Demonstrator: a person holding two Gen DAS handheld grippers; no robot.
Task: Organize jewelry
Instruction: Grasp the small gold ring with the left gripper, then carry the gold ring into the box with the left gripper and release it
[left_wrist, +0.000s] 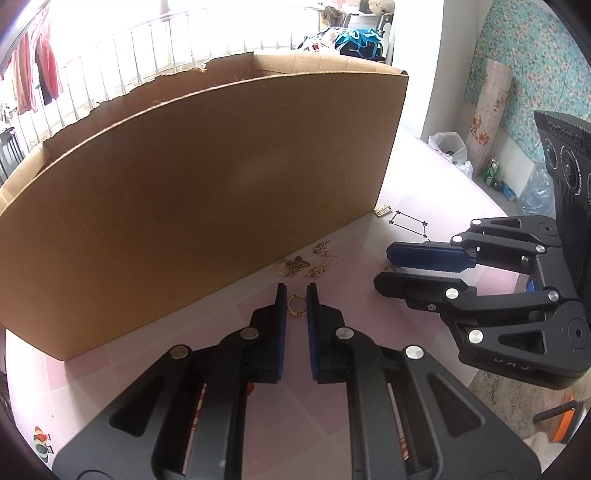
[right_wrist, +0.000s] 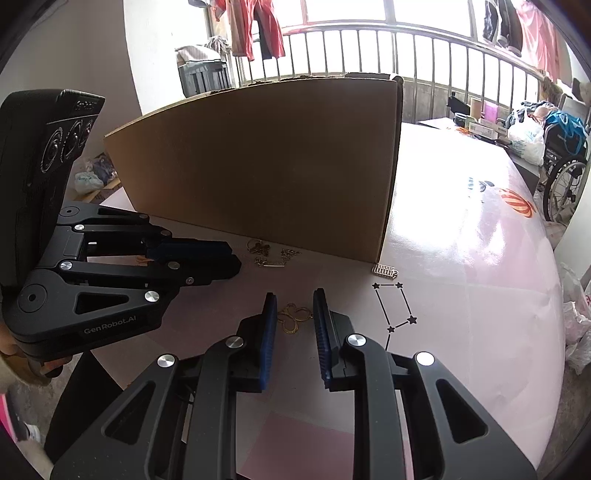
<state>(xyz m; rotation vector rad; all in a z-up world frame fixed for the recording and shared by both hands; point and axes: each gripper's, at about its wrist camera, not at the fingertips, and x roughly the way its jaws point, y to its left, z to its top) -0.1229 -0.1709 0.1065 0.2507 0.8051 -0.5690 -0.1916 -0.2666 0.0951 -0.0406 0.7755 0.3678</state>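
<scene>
Flanking a thin gold ring (left_wrist: 296, 305) at lower centre, left gripper (left_wrist: 296, 297) looks unclenched; right gripper (right_wrist: 294, 314) brackets a flat butterfly charm (right_wrist: 294, 318), ungrasped. Both light, slippery; pinch edges.

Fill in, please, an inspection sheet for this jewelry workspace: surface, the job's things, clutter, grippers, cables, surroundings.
Surface: pink table with a printed star pattern; strong glare.
Job's things: cardboard box standing on the table; butterfly charm and chain pieces at its base; small barred charm by its corner.
Clutter: plastic bag and small boxes near the far table edge.
Grippers: left gripper has a gold ring between its pads; right gripper has a butterfly-outline pendant between its pads; whether the pads press is unclear.
Cables: nothing seen.
Surroundings: window railing, hanging clothes, wheelchair.
</scene>
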